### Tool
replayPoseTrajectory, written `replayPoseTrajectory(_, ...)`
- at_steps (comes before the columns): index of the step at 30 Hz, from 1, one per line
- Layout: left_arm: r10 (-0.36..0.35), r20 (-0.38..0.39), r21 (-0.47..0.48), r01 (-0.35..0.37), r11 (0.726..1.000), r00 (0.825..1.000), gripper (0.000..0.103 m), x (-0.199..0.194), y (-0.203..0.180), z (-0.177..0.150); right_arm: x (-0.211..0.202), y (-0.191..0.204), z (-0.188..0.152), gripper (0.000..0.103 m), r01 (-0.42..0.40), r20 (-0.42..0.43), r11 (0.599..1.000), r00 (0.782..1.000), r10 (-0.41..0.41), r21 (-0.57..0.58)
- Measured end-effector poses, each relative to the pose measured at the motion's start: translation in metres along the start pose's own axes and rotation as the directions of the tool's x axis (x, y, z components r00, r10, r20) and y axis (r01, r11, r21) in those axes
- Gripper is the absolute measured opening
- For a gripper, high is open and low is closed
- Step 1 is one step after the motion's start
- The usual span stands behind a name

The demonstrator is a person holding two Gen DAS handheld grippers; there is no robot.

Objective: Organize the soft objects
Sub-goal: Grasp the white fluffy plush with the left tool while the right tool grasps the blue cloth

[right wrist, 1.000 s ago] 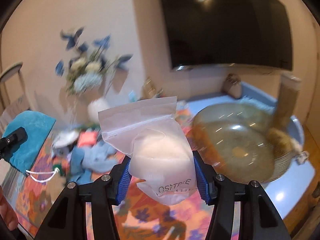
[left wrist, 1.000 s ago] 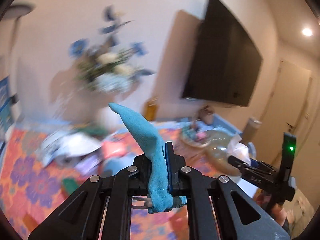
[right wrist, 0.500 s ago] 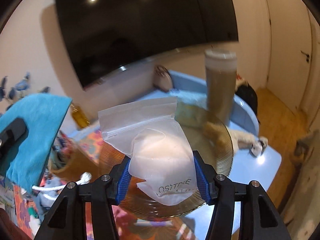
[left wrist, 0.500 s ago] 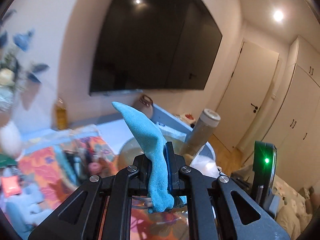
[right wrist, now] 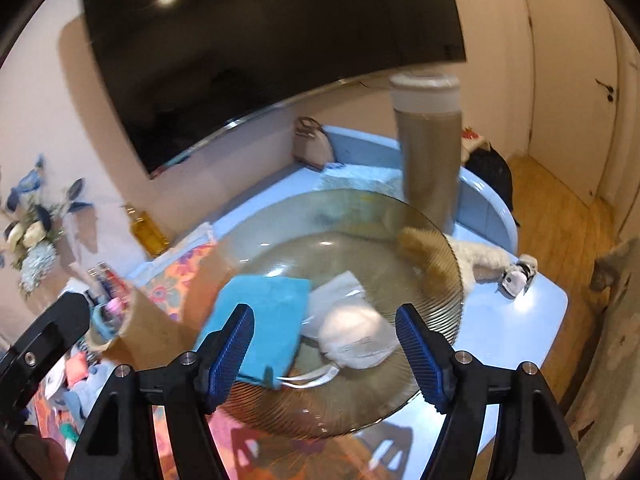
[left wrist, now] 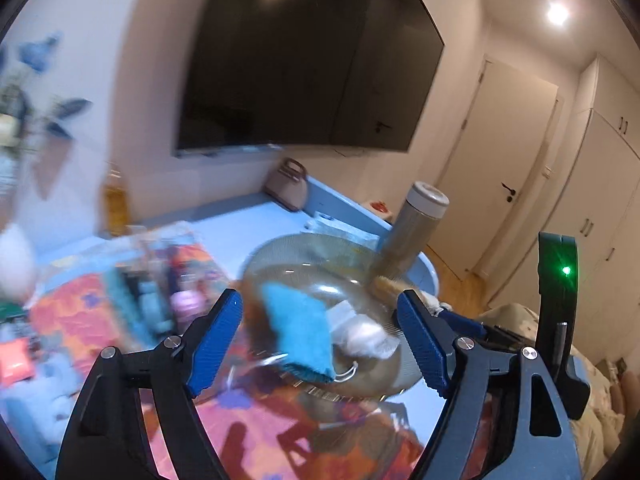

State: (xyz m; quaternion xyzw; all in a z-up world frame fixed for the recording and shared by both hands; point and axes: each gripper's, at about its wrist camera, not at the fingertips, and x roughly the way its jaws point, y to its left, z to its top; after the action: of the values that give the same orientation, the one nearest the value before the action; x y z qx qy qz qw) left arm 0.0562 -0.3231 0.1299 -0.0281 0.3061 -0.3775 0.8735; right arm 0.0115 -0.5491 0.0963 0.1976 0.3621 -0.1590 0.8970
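Both grippers hang over the ribbed amber glass plate (right wrist: pixel 432 276) on the blue table (right wrist: pixel 532 304), and both have just let go of their loads. The left gripper (left wrist: pixel 320 336), which was pinched tight on the teal cloth pouch (right wrist: pixel 264 320) half a second ago, has just been opening; its 2 blue pads stand far apart with nothing pressed between them. The right gripper (right wrist: pixel 326 348) has also just been opening from its hold on the bagged face mask (right wrist: pixel 352 336); its pads are spread clear of the bag. Pouch and mask now lie side by side on the plate, touching, the pouch's white drawstring trailing toward the near rim. That probably finishes these 2 soft items, so the loose pile on the flowered cloth (left wrist: pixel 72 320) looks like the next job.

The right wrist view shows the pouch flat and sharp, plus a furry toy (right wrist: pixel 476 258) beside the tall jar (right wrist: pixel 428 152) and the left gripper's body at lower left. The left wrist view blurs the pouch in mid-drop, but alone shows the right unit's green light (left wrist: pixel 566 270).
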Motion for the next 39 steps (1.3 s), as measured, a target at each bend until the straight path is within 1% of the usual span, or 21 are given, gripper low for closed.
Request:
replayPoseTrajectory(3,0.081,0.038,-0.01,-0.08,0.997,0.996,0.078,-0.051,0.021,-0.006,-0.015,0.029,-0.009,0.072,-0.077,0.016,0.995,0.997,0.078,-0.056)
replayPoseTrajectory(5,0.108,0.053,0.004,-0.108,0.994,0.993,0.078,-0.084,0.033,-0.011,-0.028,0.059,-0.02,0.072,-0.137,0.016,0.984,0.99,0.14,-0.115)
replayPoseTrajectory(7,0.19,0.076,0.014,-0.192,0.981,0.979,0.078,-0.123,0.05,-0.014,-0.039,0.092,-0.034,0.073,-0.195,0.006,0.963,0.98,0.2,-0.186)
replayPoseTrajectory(9,0.301,0.099,-0.014,-0.301,0.954,0.949,0.08,-0.165,0.069,-0.015,-0.048,0.123,-0.047,0.074,-0.248,-0.005,0.936,0.967,0.255,-0.251)
replayPoseTrajectory(11,0.4,0.113,-0.061,-0.395,0.917,0.91,0.092,-0.203,0.092,-0.022,-0.056,0.153,-0.063,0.081,-0.298,-0.023,0.902,0.951,0.307,-0.312)
replayPoseTrajectory(14,0.516,0.113,-0.128,-0.503,0.855,0.849,0.095,-0.246,0.128,-0.043,-0.06,0.194,-0.092,0.082,-0.356,-0.063,0.848,0.93,0.362,-0.393)
replayPoseTrajectory(15,0.535,0.098,-0.15,-0.519,0.841,0.839,0.095,-0.253,0.14,-0.051,-0.056,0.203,-0.099,0.082,-0.371,-0.078,0.833,0.925,0.373,-0.41)
replayPoseTrajectory(17,0.554,0.059,-0.209,-0.532,0.821,0.831,0.095,-0.261,0.165,-0.07,-0.047,0.224,-0.118,0.082,-0.404,-0.13,0.805,0.913,0.387,-0.434)
replayPoseTrajectory(18,0.552,0.038,-0.245,-0.528,0.813,0.833,0.095,-0.263,0.179,-0.082,-0.039,0.234,-0.129,0.082,-0.419,-0.167,0.795,0.907,0.386,-0.439)
replayPoseTrajectory(20,0.535,-0.013,-0.31,-0.512,0.801,0.845,0.095,-0.258,0.206,-0.104,-0.027,0.247,-0.141,0.082,-0.439,-0.221,0.785,0.899,0.379,-0.438)
replayPoseTrajectory(22,0.505,-0.069,-0.378,-0.491,0.785,0.86,0.095,-0.246,0.23,-0.128,-0.014,0.259,-0.154,0.082,-0.462,-0.28,0.775,0.885,0.371,-0.432)
replayPoseTrajectory(23,0.487,-0.084,-0.399,-0.477,0.783,0.869,0.095,-0.239,0.236,-0.136,-0.01,0.261,-0.159,0.082,-0.469,-0.299,0.772,0.88,0.368,-0.428)
replayPoseTrajectory(25,0.426,-0.12,-0.45,-0.432,0.782,0.897,0.095,-0.221,0.249,-0.155,0.001,0.269,-0.169,0.082,-0.482,-0.34,0.767,0.869,0.359,-0.423)
replayPoseTrajectory(26,0.407,-0.128,-0.463,-0.418,0.782,0.904,0.095,-0.217,0.249,-0.162,0.005,0.271,-0.172,0.082,-0.483,-0.349,0.767,0.868,0.354,-0.422)
replayPoseTrajectory(27,0.374,-0.138,-0.479,-0.392,0.785,0.917,0.095,-0.209,0.252,-0.172,0.009,0.272,-0.175,0.082,-0.483,-0.36,0.768,0.866,0.347,-0.421)
replayPoseTrajectory(28,0.349,-0.146,-0.487,-0.375,0.789,0.926,0.095,-0.201,0.252,-0.177,0.016,0.275,-0.178,0.082,-0.484,-0.373,0.768,0.863,0.341,-0.419)
replayPoseTrajectory(30,0.318,-0.165,-0.486,-0.357,0.798,0.934,0.095,-0.187,0.249,-0.184,0.023,0.279,-0.181,0.082,-0.483,-0.389,0.772,0.86,0.33,-0.414)
replayPoseTrajectory(32,0.305,-0.182,-0.472,-0.355,0.807,0.935,0.095,-0.174,0.245,-0.188,0.034,0.285,-0.184,0.082,-0.49,-0.411,0.771,0.852,0.325,-0.406)
replayPoseTrajectory(34,0.315,-0.186,-0.455,-0.366,0.812,0.931,0.095,-0.164,0.241,-0.191,0.044,0.291,-0.186,0.082,-0.5,-0.429,0.771,0.843,0.326,-0.396)
replayPoseTrajectory(37,0.343,-0.195,-0.422,-0.394,0.817,0.919,0.094,-0.156,0.239,-0.194,0.058,0.301,-0.188,0.082,-0.51,-0.45,0.774,0.83,0.329,-0.375)
replayPoseTrajectory(39,0.362,-0.213,-0.4,-0.419,0.815,0.907,0.094,-0.15,0.237,-0.197,0.067,0.308,-0.191,0.082,-0.51,-0.457,0.778,0.827,0.327,-0.366)
